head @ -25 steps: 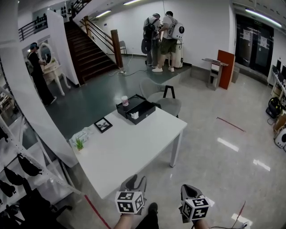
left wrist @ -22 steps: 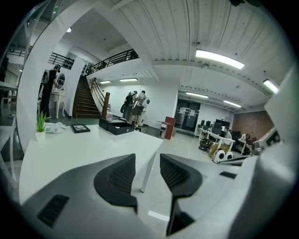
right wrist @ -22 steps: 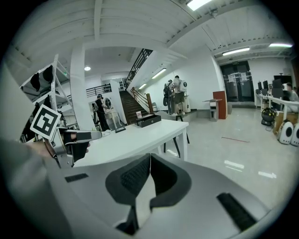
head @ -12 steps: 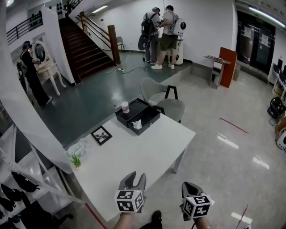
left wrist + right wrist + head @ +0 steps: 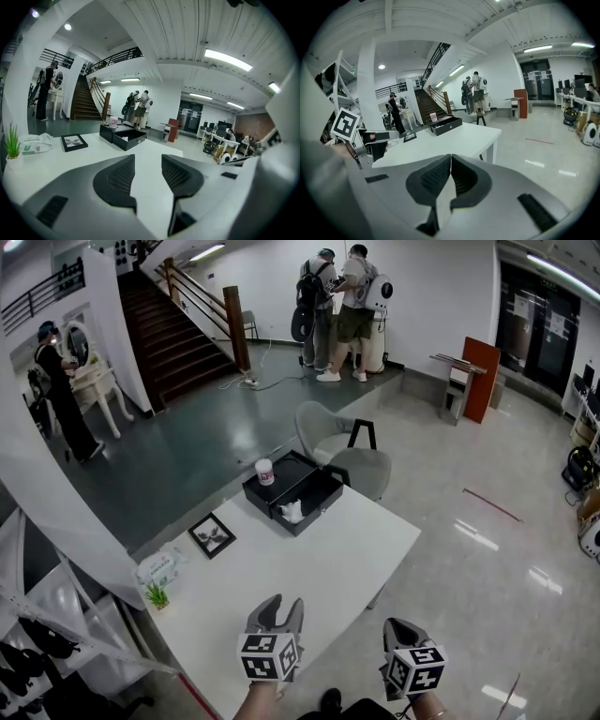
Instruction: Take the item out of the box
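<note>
Well apart from the open black box (image 5: 305, 495), the left gripper (image 5: 274, 604) is opening its empty jaws; the right gripper's (image 5: 398, 628) jaws are touching.

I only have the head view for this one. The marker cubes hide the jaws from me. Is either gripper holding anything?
Observer: The left gripper holds nothing. Its own view shows the jaws opening, with only the bare white table seen between them.
Operator: And the right one?
Observer: The right gripper view shows the right gripper with its jaws shut together and nothing between them.
</note>
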The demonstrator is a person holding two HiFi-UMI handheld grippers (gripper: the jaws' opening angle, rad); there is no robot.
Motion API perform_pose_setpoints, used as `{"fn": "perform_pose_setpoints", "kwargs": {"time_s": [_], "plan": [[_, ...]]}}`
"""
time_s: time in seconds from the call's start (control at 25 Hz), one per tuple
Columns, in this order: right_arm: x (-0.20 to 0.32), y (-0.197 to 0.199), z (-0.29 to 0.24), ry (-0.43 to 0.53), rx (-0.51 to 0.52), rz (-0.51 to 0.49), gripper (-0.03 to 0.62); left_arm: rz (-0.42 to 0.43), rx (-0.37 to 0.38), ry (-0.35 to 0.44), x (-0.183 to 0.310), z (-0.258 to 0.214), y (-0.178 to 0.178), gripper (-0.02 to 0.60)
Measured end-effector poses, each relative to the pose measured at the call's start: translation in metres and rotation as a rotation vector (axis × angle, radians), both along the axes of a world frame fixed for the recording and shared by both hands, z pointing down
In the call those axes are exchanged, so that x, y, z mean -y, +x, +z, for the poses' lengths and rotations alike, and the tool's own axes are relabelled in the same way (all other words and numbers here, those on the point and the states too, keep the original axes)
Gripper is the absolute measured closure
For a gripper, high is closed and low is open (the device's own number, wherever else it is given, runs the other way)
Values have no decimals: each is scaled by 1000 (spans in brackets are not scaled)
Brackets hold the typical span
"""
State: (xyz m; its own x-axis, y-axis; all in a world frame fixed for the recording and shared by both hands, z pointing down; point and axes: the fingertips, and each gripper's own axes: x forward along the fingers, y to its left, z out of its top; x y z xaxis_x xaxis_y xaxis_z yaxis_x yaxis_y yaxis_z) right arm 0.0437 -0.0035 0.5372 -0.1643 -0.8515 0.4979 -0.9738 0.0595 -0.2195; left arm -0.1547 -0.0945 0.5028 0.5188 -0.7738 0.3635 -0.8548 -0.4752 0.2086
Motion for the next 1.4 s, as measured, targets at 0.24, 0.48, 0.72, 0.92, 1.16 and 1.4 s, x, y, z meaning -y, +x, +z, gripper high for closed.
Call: {"fn": "perform_pose_setpoints", "kwargs": {"time_s": [0.24,0.48,0.72,0.92,1.16,1.4], "plan": [[31,-4,-9,31,0,-19,592,-6,9,16,28,-5,-5,419],[74,0,-16,54,-13,-62,592,-29,18,24,64,-7,-2,414],[125,5,-16,68,2,-114,592,-59,37,33,103,-10,2,410],[167,4,-17,69,9,-188,592,-111,49,36,136,-14,6,408],[212,9,-19,78,19,-252,592,-156,86,40,171,-17,14,408],[243,12,-17,72,33,-299,592,-176,116,22,200,-15,22,408]]}}
